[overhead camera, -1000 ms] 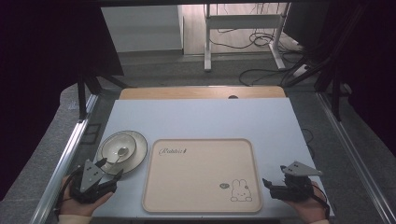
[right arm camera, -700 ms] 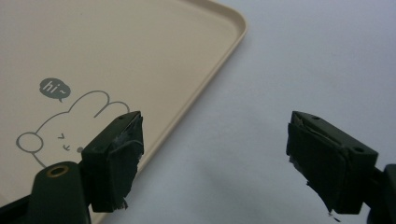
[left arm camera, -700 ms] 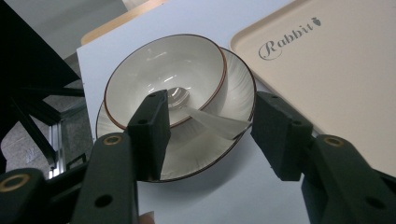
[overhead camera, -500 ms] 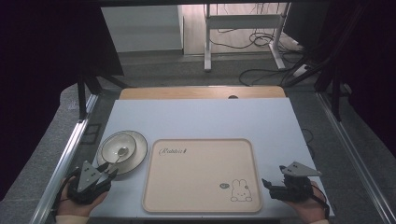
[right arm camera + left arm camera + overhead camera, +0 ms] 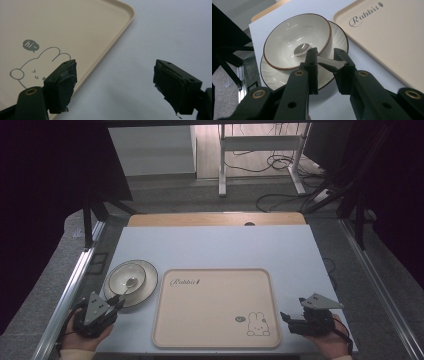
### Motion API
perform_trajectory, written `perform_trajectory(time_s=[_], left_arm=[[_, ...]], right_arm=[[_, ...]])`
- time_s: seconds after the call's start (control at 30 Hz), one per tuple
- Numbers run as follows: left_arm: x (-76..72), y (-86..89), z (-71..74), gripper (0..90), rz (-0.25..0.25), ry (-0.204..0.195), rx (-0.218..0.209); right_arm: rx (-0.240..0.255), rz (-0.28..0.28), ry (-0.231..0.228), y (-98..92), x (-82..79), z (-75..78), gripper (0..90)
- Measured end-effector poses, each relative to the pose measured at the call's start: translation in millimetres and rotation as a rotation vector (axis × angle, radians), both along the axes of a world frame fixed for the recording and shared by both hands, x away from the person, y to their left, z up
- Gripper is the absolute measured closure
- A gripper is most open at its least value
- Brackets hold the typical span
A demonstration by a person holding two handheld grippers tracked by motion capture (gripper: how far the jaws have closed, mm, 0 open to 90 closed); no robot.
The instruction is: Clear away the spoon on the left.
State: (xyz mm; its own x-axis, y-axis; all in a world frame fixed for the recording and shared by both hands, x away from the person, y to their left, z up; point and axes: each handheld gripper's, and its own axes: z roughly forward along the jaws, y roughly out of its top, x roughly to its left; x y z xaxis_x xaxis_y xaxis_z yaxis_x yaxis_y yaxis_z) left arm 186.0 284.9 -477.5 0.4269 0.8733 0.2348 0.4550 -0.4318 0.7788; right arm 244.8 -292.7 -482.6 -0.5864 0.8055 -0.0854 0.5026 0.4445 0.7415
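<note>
A white bowl (image 5: 284, 37) with a brown rim stands on a white plate (image 5: 338, 33) at the table's front left. In the high view the bowl (image 5: 123, 274) and plate (image 5: 148, 282) lie left of the tray. A metal spoon (image 5: 302, 49) rests in the bowl, its handle reaching over the rim. My left gripper (image 5: 325, 51) is shut on that handle's flat end, and in the high view the gripper (image 5: 119, 299) sits just in front of the plate. My right gripper (image 5: 113, 75) is open and holds nothing. It hovers over the table beside the tray's front right corner (image 5: 284, 316).
A beige tray (image 5: 215, 320) with "Rabbit" lettering and a bunny drawing covers the middle front of the white table (image 5: 225, 247). The right gripper view has its rounded corner (image 5: 125, 15). A wooden strip (image 5: 215, 219) runs along the table's far edge. Metal rails (image 5: 75, 280) flank the table.
My left gripper has shifted slightly toward the front-left corner. The right gripper, tray, bowl and plate stay where they were.
</note>
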Motion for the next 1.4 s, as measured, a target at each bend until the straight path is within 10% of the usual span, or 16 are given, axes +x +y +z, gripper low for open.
perform_trajectory(time_s=[1.4], left_arm=[[-0.4, 0.5, 4.4, 89.8, 0.025, -0.070, 0.072]], right_arm=[[-0.019, -0.012, 0.001, -1.3, 2.7, -2.7, 18.3]])
